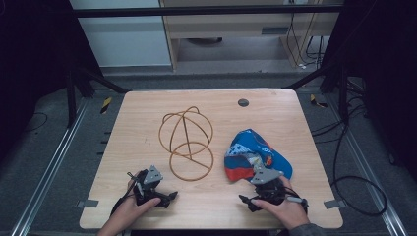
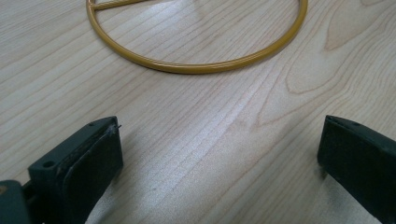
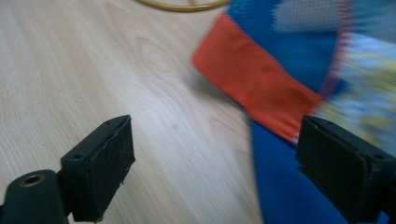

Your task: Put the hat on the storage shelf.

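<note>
A gold wire frame (image 1: 187,142), with curved hoops rising above a flat ring, stands in the middle of the wooden table (image 1: 147,113). To its right lies a crumpled blue, red and white cap (image 1: 255,155). My left gripper (image 1: 167,197) rests near the front edge, open, with bare wood between its jaws (image 2: 219,140). The frame's ring (image 2: 196,67) lies just ahead of it. My right gripper (image 1: 248,202) sits in front of the cap, open (image 3: 215,140). The cap's red band (image 3: 257,88) and blue cloth reach to its right jaw, and nothing is gripped.
A small round grommet (image 1: 243,103) sits near the table's far edge. Grey tape tabs (image 1: 87,203) mark the front corners. Cables (image 1: 359,196) lie on the floor to the right, and dark frame struts stand behind the table.
</note>
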`<state>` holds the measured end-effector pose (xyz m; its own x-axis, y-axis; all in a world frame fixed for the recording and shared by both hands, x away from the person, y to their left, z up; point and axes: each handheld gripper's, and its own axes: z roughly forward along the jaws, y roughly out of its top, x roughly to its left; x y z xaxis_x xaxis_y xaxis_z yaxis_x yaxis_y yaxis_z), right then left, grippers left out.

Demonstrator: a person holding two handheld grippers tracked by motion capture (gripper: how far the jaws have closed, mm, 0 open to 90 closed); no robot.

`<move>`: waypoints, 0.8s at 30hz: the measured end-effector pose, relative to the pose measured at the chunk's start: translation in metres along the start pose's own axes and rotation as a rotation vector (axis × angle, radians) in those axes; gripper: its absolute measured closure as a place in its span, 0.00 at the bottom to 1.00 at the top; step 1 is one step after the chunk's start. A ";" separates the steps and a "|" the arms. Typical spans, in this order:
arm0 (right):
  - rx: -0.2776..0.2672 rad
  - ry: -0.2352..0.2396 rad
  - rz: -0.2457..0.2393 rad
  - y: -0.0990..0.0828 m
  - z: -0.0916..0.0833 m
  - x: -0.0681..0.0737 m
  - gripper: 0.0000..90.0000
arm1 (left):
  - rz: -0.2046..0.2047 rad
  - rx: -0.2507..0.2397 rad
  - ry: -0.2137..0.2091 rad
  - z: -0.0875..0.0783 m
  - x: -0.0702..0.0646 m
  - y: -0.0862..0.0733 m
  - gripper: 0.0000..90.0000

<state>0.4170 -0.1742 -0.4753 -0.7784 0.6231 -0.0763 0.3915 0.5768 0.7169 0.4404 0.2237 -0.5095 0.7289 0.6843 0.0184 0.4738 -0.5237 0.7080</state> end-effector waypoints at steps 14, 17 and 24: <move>0.096 -0.125 0.095 0.003 -0.041 -0.049 0.16 | 0.001 0.000 0.000 0.000 0.000 0.000 0.00; 0.159 -0.139 0.100 0.007 -0.040 -0.057 0.11 | 0.001 0.000 0.000 0.000 0.000 0.000 0.00; 0.208 -0.112 0.112 0.021 -0.040 -0.073 0.07 | 0.001 0.000 0.000 0.000 0.000 0.000 0.00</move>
<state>0.4626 -0.2287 -0.4269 -0.6696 0.7373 -0.0890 0.5739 0.5898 0.5681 0.4403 0.2237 -0.5096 0.7294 0.6838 0.0187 0.4732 -0.5241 0.7081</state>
